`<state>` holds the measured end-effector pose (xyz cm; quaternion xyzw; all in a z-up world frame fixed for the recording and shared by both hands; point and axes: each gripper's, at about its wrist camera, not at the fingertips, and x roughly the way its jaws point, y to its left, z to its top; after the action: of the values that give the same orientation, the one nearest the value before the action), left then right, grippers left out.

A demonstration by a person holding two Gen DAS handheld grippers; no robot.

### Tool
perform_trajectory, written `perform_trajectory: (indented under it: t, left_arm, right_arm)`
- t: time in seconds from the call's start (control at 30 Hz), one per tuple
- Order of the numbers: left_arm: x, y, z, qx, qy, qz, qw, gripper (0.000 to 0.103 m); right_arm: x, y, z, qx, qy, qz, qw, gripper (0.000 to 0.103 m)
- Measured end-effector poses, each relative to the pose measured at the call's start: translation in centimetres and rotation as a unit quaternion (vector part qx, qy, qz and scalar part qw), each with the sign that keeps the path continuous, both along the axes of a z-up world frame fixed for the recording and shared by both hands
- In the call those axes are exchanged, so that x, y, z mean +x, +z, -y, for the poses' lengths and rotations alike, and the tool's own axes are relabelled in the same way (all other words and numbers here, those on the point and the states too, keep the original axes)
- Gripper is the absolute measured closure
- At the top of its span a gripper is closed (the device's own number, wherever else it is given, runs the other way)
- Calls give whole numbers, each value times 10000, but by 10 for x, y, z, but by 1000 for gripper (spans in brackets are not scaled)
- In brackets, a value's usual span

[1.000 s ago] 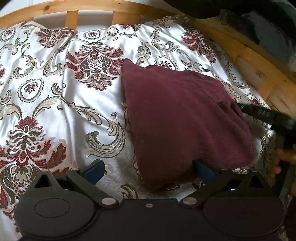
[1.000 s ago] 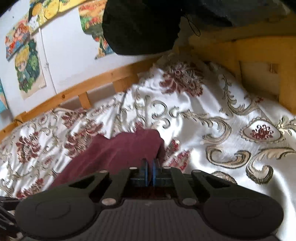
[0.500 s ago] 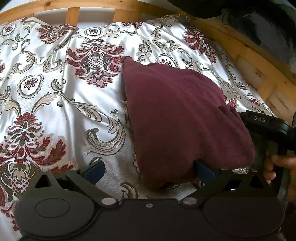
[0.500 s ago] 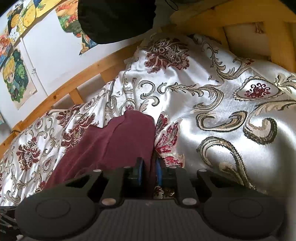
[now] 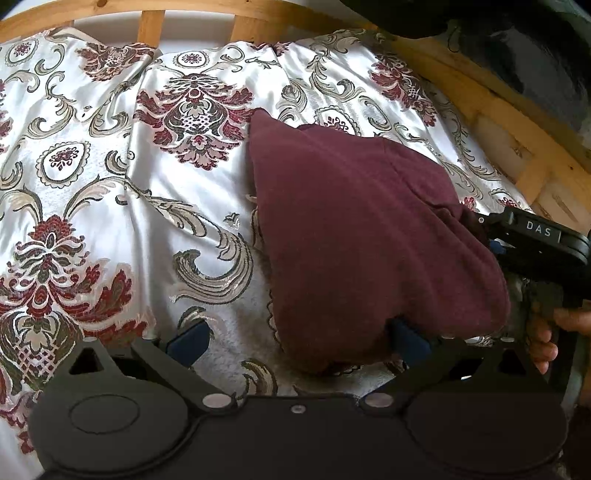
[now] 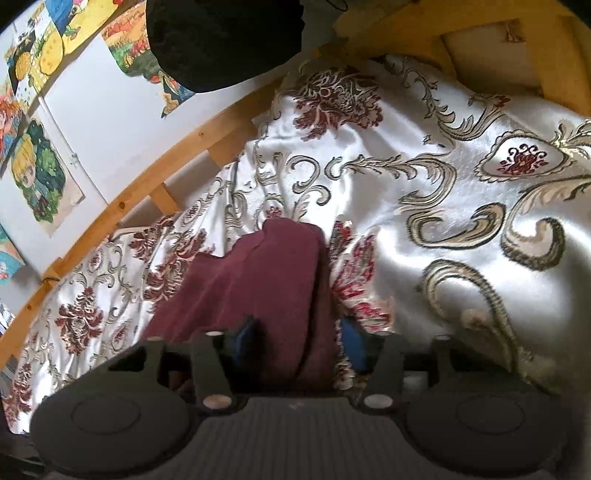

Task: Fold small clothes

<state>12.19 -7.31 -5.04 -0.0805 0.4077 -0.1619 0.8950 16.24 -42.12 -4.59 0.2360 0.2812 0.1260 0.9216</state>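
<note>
A home bedroom: a wooden bed frame (image 5: 236,7), a patterned satin bedspread (image 5: 110,177), cartoon posters (image 6: 40,173) on the wall

Soft daylight fills both views; the satin bedspread (image 5: 155,192) takes white sheen along its creases left of the maroon garment (image 5: 362,236), and in the right wrist view glare on the bedspread (image 6: 406,236) washes out the pattern right of the garment (image 6: 258,280); the garment itself reads flat and dull, without highlights; a soft shadow lies under its near edge; the wooden bed rail (image 5: 258,7) bows into a curve beyond the garment, a mark of fisheye distortion at the edges; the dark mass (image 6: 225,37) above the garment shows no detail; the right wrist view is slightly softer, its blue pads (image 6: 352,347) blurred.
</note>
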Motion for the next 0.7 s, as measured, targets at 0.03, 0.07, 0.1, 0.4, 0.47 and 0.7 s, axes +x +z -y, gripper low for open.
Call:
perform_trajectory:
  t: [0.03,0.07,0.1,0.4,0.47,0.7]
  left_arm:
    - [0,0,0,-5,6,-2,10000,0]
    - [0,0,0,-10,14,-8,10000,0]
    - [0,0,0,-13,17,-7,10000,1]
    - [1,-2,0,-41,6,4,10000,1]
    - [1,-3,1,-46,23,3,10000,1]
    - [2,-4,12,22,-62,-16,10000,1]
  right_arm:
    - [0,0,0,10,2,-13,10000,41]
    - [0,0,0,55,-7,-41,10000,41]
    - [-1,0,2,145,-30,-84,9999,40]
    - [-7,8,-11,-371,-59,-48,9993,81]
    - [-9,11,-15,-672,-54,148,9976,94]
    - [-1,11,-18,-1138,65,633,9915,97]
